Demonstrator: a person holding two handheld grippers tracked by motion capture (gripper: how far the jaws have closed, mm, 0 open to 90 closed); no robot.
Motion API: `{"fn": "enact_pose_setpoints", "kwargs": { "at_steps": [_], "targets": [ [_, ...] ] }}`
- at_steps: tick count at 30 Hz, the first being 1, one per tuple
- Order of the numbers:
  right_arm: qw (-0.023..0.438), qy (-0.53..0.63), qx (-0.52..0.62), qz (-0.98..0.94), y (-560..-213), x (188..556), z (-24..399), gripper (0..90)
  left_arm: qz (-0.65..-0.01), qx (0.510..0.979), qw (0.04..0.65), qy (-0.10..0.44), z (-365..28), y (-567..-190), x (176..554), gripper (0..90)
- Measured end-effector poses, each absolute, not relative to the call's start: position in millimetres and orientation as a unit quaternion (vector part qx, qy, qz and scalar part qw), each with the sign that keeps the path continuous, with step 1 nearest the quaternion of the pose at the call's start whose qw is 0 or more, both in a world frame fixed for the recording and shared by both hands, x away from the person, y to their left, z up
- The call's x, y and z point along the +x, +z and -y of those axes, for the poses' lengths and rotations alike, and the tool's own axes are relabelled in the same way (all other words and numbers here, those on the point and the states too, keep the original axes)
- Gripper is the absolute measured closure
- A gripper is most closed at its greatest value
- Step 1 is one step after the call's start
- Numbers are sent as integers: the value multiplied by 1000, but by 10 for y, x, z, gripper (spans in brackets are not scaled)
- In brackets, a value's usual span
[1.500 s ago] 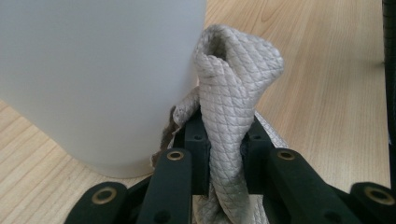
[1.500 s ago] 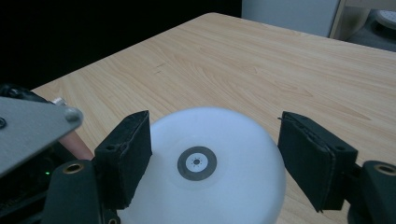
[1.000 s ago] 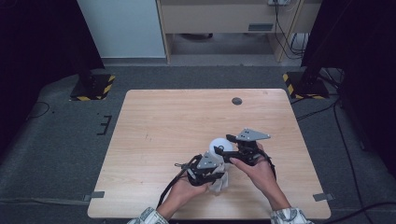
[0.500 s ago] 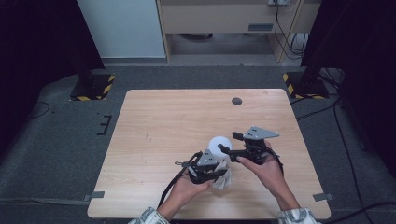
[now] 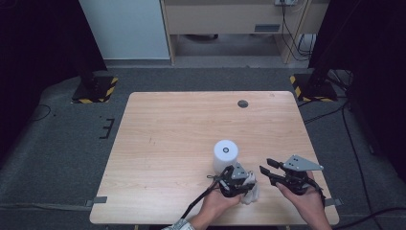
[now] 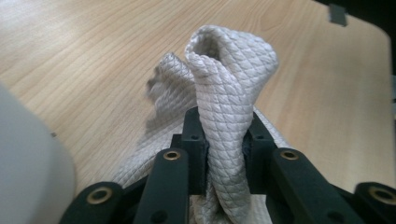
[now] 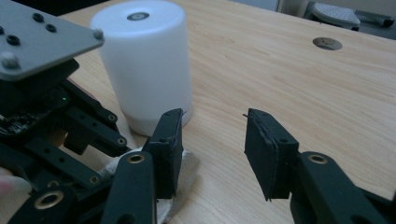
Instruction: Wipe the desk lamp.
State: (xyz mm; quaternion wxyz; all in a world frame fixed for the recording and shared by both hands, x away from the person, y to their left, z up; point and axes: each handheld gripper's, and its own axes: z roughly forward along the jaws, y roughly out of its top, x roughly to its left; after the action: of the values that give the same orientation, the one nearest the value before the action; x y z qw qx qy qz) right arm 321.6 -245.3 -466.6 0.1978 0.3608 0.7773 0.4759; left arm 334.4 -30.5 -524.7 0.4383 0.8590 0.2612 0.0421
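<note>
Near the table's (image 5: 158, 124) front edge, a cloth (image 6: 229, 93) is pinched by the left gripper (image 5: 234, 179) beside a white cylinder (image 5: 225, 154); the right gripper's (image 7: 212, 149) jaws, just narrowed, are held apart on nothing.

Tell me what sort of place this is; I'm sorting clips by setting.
Probably a lab or test room: a bare wooden table on grey carpet, black stands on yellow-striped feet, and loose cables along the back wall.

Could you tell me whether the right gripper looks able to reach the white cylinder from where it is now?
Probably yes: the right gripper has nothing between its open jaws, and bare table leads to the white cylinder.
</note>
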Motion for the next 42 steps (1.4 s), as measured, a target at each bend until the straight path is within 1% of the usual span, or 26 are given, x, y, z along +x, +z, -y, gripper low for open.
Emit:
{"fn": "enact_pose_setpoints", "kwargs": {
  "at_steps": [2,4,5,7,9,10,12,14,16,21,24,26,28,31,34,38,42],
  "targets": [
    [198,472,361,-779,-4686,3219,2455,566,-254,864,432,52,338,-5274,3333,692],
    [195,471,363,-780,-4705,3227,2459,539,-250,867,427,66,329,-5245,3334,619],
    [194,469,364,-781,-4715,3232,2455,518,-251,866,426,71,314,-5226,3334,571],
    [194,466,366,-782,-4725,3231,2453,476,-249,864,430,81,265,-5161,3332,514],
    [194,465,371,-780,-4723,3218,2451,394,-252,861,435,81,223,-5107,3324,458],
    [196,464,375,-779,-4719,3210,2448,348,-248,861,436,82,188,-5070,3309,435],
    [195,463,377,-778,-4715,3198,2446,286,-245,861,437,90,139,-5024,3277,408],
    [195,463,377,-778,-4721,3187,2434,242,-243,858,444,84,75,-4981,3242,384],
    [189,469,379,-775,-4729,3185,2421,221,-237,861,442,86,-1,-4951,3206,373],
    [184,466,362,-786,-4738,3158,2352,240,-245,854,449,93,-166,-4895,3225,365],
    [184,466,351,-791,-4731,3112,2314,276,-245,851,453,102,-275,-4817,3233,379],
    [180,467,346,-793,-4736,3072,2307,279,-248,845,462,102,-373,-4752,3214,389],
    [178,467,345,-795,-4742,3033,2307,269,-245,844,465,108,-455,-4705,3180,391],
    [178,465,344,-796,-4745,2974,2320,230,-252,837,473,112,-596,-4655,3141,388],
    [179,455,348,-800,-4773,2920,2340,194,-255,836,479,86,-747,-4633,3092,373],
    [174,444,347,-808,-4832,2915,2335,193,-261,840,462,113,-912,-4662,3101,352],
    [167,434,342,-816,-4884,2982,2261,219,-256,845,455,119,-986,-4674,3206,297]
  ]
}}
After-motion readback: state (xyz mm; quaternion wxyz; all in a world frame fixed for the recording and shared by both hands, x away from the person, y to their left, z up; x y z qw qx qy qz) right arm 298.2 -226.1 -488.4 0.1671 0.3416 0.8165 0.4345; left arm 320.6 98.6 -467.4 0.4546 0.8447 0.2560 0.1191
